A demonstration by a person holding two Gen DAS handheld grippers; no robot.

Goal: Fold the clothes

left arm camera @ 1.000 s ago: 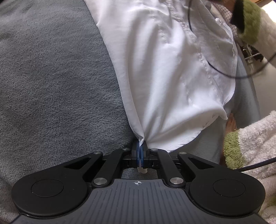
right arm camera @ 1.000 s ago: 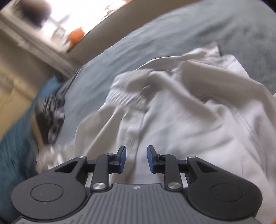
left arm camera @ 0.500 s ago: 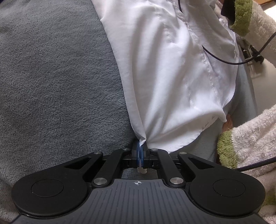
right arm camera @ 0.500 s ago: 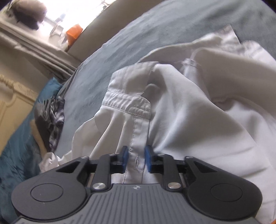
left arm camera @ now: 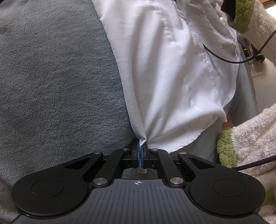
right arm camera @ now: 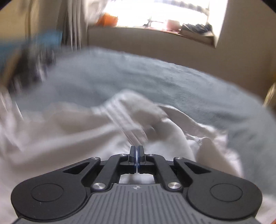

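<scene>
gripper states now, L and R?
Left gripper: shut on the shirt hem.
Right gripper: shut; view blurred, but apparently pinching shirt fabric.

Your left wrist camera sat just behind the left tool (left arm camera: 141, 151) and looked along its fingers, very close over the white shirt (left arm camera: 172, 77), with the grey blanket (left arm camera: 60, 86) left of the shirt and a fleecy sleeve (left arm camera: 250, 134) to its right. Your right wrist camera sat just behind the right tool (right arm camera: 137, 155), low and close over the same shirt (right arm camera: 69, 134), facing across it toward the window (right arm camera: 163, 13) well beyond. That view was motion-blurred. Both views shared the shirt and the blanket (right arm camera: 155, 77) beneath it.
</scene>
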